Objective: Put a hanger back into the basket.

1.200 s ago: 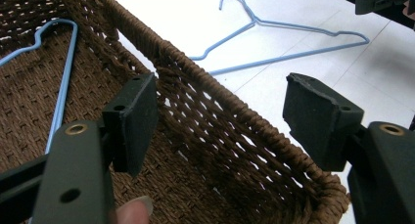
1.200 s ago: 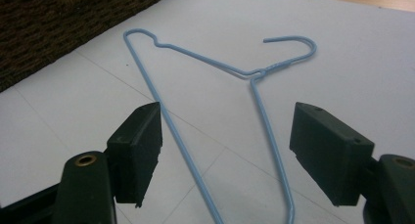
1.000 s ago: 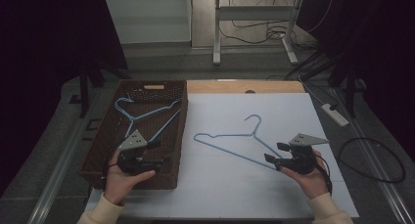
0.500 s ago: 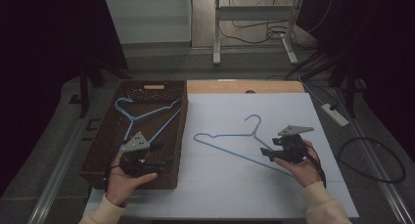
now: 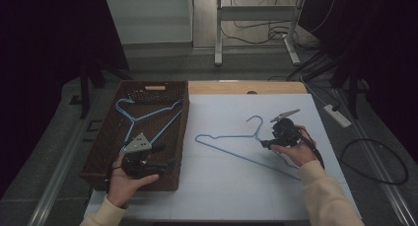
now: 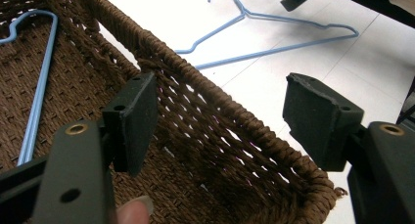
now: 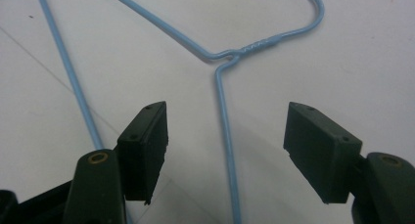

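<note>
A blue wire hanger [image 5: 231,143] lies flat on the white table cover [image 5: 222,196]. My right gripper [image 5: 266,143] hovers over its right shoulder, just below the hook. In the right gripper view the jaws stand wide apart [image 7: 225,145] and the hanger's wire [image 7: 222,92] runs between them, untouched. A second blue hanger [image 5: 148,118] lies in the brown wicker basket [image 5: 106,152] at the left. My left gripper [image 5: 167,162] sits at the basket's front right corner, open; its jaws [image 6: 220,121] straddle the woven rim [image 6: 195,82] without pressing it.
A bare wooden strip [image 5: 246,88] edges the table's far side. On the floor to the right lie a power strip [image 5: 337,115] and a looped black cable [image 5: 374,162]. A metal stand [image 5: 217,33] is behind the table.
My right hand has moved away from the front edge and slightly left, toward the hanger's neck. The left hand and both hangers have stayed put.
</note>
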`<state>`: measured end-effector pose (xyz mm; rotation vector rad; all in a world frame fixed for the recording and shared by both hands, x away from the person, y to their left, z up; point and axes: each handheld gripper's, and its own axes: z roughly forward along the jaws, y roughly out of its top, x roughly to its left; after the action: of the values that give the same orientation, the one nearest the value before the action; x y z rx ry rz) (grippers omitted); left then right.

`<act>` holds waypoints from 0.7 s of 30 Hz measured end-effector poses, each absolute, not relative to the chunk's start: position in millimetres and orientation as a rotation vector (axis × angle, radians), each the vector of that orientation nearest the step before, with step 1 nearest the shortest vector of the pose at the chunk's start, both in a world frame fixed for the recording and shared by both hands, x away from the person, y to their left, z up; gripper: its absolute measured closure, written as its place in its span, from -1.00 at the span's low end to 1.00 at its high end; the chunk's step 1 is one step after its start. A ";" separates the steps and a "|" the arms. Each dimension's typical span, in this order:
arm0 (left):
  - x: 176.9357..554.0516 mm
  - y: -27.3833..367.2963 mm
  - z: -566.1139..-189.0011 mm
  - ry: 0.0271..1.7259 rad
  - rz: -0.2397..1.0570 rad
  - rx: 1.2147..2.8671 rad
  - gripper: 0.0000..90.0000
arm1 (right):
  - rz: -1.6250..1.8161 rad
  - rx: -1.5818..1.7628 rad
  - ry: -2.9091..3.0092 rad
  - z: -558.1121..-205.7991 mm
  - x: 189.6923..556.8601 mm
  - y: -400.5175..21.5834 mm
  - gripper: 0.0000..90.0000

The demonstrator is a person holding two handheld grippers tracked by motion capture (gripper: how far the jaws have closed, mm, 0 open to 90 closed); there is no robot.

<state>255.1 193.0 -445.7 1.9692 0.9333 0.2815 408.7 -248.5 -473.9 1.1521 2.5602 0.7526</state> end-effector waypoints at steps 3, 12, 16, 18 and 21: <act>255.3 193.2 -446.4 0.936 0.278 1.968 -0.32 | 0.724 1.161 2.588 -477.1 420.2 -246.1 -0.20; 255.2 193.2 -446.1 0.931 0.278 1.969 -0.32 | 0.640 1.145 2.672 -490.6 441.5 -236.5 -0.02; 254.8 193.9 -445.2 0.931 0.279 1.967 -0.32 | 0.589 1.127 2.706 -494.2 448.3 -229.7 0.12; 254.9 194.5 -444.9 0.931 0.280 1.965 -0.32 | 0.548 1.118 2.720 -495.6 451.0 -225.0 0.21; 255.2 195.2 -444.9 0.932 0.279 1.964 -0.32 | 0.501 1.098 2.731 -496.0 452.9 -219.5 0.35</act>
<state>255.2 195.2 -444.9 1.9643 0.9315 0.2791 452.9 -219.5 -496.0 1.0977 2.7306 0.5005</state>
